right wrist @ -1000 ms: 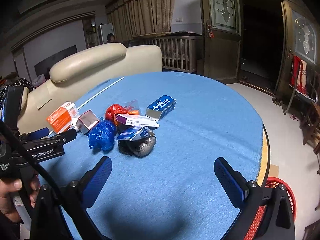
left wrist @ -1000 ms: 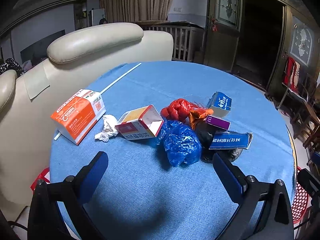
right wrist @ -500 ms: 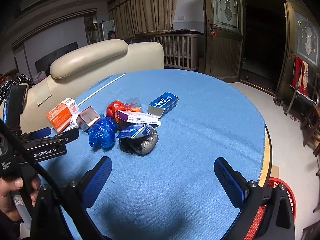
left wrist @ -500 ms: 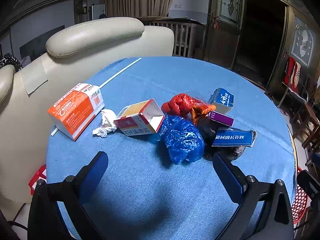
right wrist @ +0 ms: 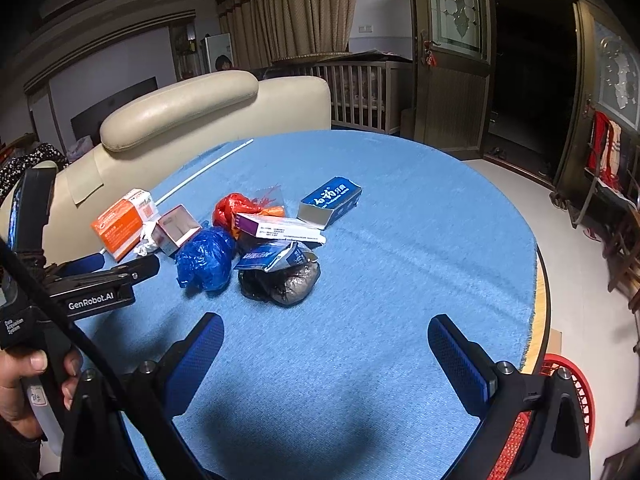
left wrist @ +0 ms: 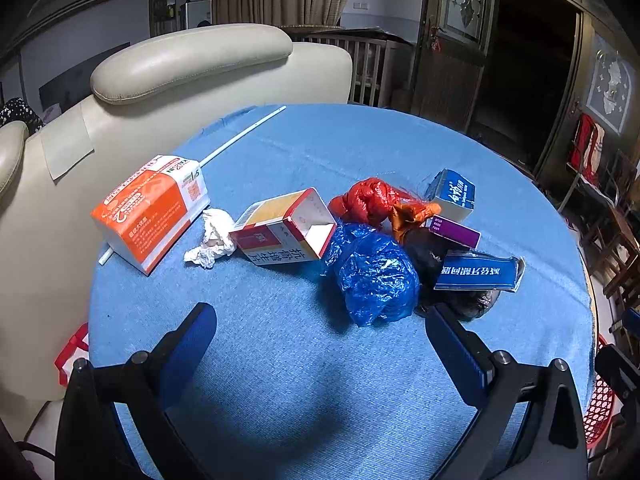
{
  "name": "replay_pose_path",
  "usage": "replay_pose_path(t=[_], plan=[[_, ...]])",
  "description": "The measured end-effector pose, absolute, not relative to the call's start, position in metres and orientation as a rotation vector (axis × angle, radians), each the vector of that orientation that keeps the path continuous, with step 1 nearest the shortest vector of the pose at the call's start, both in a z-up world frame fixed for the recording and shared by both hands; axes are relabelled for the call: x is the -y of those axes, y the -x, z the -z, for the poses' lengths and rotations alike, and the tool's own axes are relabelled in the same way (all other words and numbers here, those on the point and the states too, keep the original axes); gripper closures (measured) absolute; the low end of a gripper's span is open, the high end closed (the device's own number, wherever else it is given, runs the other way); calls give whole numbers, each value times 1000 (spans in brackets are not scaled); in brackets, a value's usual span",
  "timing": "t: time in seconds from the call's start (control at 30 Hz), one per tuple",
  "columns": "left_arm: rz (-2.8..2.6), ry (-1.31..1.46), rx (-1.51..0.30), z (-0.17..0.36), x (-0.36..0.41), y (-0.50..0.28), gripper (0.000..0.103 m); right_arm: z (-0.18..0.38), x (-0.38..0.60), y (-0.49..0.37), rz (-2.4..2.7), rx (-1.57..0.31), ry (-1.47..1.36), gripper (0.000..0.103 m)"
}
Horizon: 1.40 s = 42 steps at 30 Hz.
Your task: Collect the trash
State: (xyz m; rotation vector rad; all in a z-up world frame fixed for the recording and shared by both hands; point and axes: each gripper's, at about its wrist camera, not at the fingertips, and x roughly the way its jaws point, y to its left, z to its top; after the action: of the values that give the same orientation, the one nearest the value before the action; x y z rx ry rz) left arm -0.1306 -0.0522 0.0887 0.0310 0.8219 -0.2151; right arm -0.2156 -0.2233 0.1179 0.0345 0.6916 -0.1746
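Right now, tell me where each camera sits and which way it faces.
Left wrist: on the left gripper, open, facing the blue plastic bag and orange box.
Right wrist: on the right gripper, open, facing the black bag; a hand holds the left gripper.
Shared: the trash pile, blue tablecloth.

Beyond my desk's (right wrist: 420, 240) far-left edge stands a cream sofa (left wrist: 192, 60). Past the far edge I see a wooden crib (right wrist: 360, 88), curtains (right wrist: 296, 12) and a dark doorway (right wrist: 532, 80).
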Motion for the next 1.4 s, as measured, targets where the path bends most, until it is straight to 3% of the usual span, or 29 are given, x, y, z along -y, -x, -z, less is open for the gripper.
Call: replay_pose_path(t=[1.4], plan=[[203,54,-888,-69,24,122,0,-110,228,210,178,-718,-53,0]])
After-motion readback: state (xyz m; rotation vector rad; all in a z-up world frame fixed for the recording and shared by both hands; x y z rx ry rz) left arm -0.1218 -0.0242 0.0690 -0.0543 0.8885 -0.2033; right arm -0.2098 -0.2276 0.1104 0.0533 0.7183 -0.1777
